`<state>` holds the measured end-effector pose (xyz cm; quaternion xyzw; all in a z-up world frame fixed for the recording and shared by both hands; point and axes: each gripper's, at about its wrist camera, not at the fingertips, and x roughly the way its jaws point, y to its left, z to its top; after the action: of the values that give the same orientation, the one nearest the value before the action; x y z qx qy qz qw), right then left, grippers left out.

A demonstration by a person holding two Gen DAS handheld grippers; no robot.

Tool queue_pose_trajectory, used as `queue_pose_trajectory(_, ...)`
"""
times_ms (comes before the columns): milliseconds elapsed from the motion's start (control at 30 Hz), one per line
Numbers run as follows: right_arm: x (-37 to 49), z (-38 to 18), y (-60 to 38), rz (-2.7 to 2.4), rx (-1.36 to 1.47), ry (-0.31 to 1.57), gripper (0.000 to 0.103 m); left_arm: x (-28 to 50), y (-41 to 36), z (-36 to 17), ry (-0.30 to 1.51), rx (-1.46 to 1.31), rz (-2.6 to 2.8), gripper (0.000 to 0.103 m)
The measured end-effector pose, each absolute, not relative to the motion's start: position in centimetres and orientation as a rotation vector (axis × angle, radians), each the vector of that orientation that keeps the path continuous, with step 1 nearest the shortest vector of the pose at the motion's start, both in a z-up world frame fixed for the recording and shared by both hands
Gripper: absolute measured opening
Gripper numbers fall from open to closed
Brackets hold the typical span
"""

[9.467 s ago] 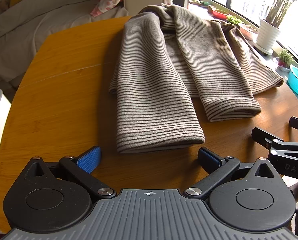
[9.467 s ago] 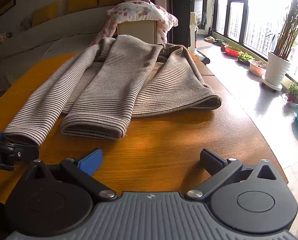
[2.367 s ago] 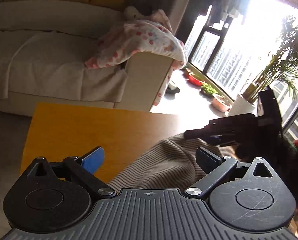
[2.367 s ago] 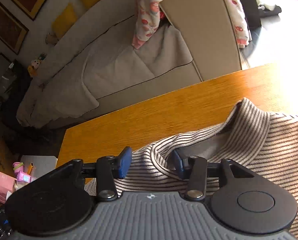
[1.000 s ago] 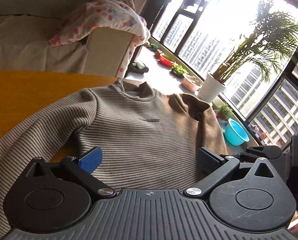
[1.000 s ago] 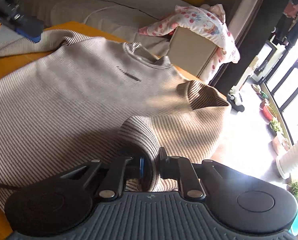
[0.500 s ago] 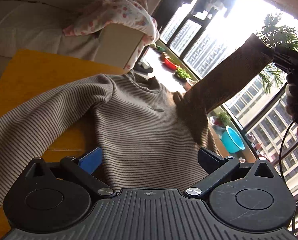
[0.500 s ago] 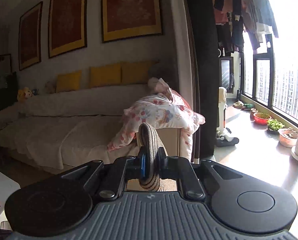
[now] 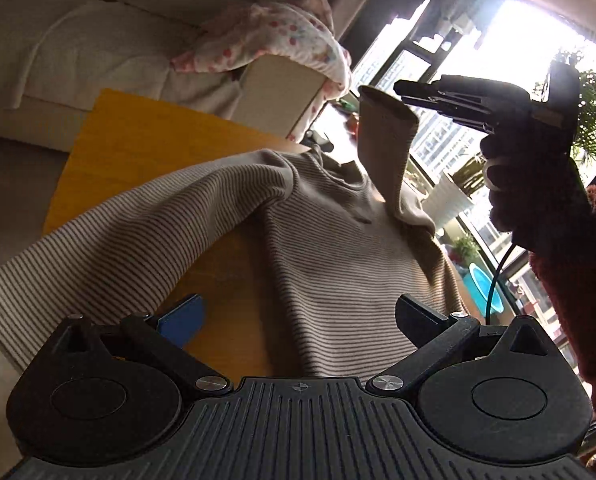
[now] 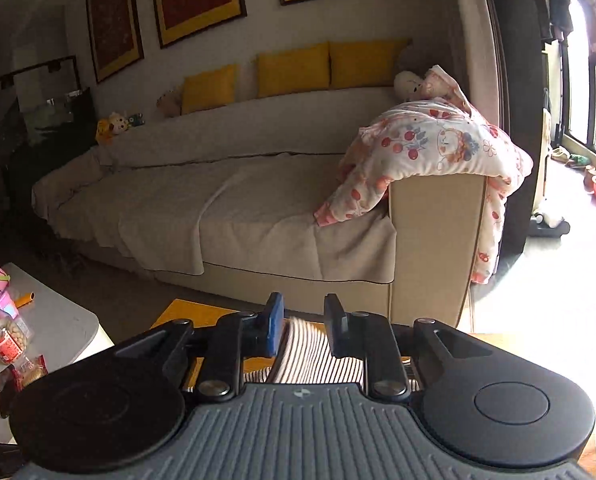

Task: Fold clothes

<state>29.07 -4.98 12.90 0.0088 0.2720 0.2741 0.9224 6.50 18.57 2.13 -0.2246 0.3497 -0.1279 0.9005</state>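
Note:
A brown-and-cream striped sweater (image 9: 338,260) lies face up on the yellow-orange table (image 9: 137,140), its neck towards the sofa. One sleeve (image 9: 117,248) stretches out to the left. The other sleeve (image 9: 382,152) stands up over the chest, its cuff just off the tips of my right gripper (image 9: 398,90), which a gloved hand (image 9: 530,192) holds high. In the right wrist view, my right gripper (image 10: 304,320) is slightly open and the blurred striped cuff (image 10: 298,344) sits low between its fingers. My left gripper (image 9: 298,316) hovers open over the sweater's hem, holding nothing.
A beige sofa (image 10: 257,200) with a floral blanket (image 10: 430,148) over its arm stands beyond the table's far edge. A white side table (image 10: 57,328) with a jar (image 10: 1,336) is at the left. A white plant pot (image 9: 446,200) and a blue basin (image 9: 482,284) sit by the window.
The right gripper's jaws have parted and the raised sleeve cuff has slipped down from between them. The left gripper has hardly moved over the hem.

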Motion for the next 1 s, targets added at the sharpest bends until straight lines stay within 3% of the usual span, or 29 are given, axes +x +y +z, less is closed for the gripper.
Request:
queue_pose_trajectory(67,28.8,12.6,-5.1,0.555,0.016,0.558,0.039,5.9,20.0,2.5,0.713,-0.454,-0.232,0.103)
queue_pose_trajectory(233,26.9,11.7,-6.0,0.518,-0.055,0.549,0.056,4.8,25.0,2.6,0.717,-0.523,-0.123,0.103)
queue_pose_trajectory(400,25.0,10.8,-7.2,0.519,-0.082,0.562,0.061,4.2,30.2,0.8,0.760,-0.755,0.014,0.103)
queue_pose_trajectory(600,23.6,9.9,-6.9,0.553,-0.103,0.579,0.064,5.0,31.1,-2.1,0.806,-0.850,0.079,0.103)
queue_pose_trajectory(667,23.1,9.6,-6.7,0.566,-0.117,0.582,0.064,5.4,30.8,-2.4,0.802,-0.838,0.088,0.092)
queue_pose_trajectory(733,22.1,9.5,-6.2,0.588,-0.146,0.570,0.064,5.9,30.4,-1.5,0.789,-0.744,0.123,0.048)
queue_pose_trajectory(800,20.6,9.4,-5.4,0.621,-0.190,0.541,0.064,6.2,29.9,-0.1,0.755,-0.643,0.134,0.025)
queue_pose_trajectory(1000,13.9,8.1,-1.0,0.815,-0.331,0.408,0.064,8.2,27.2,4.6,0.659,-0.566,-0.039,0.018)
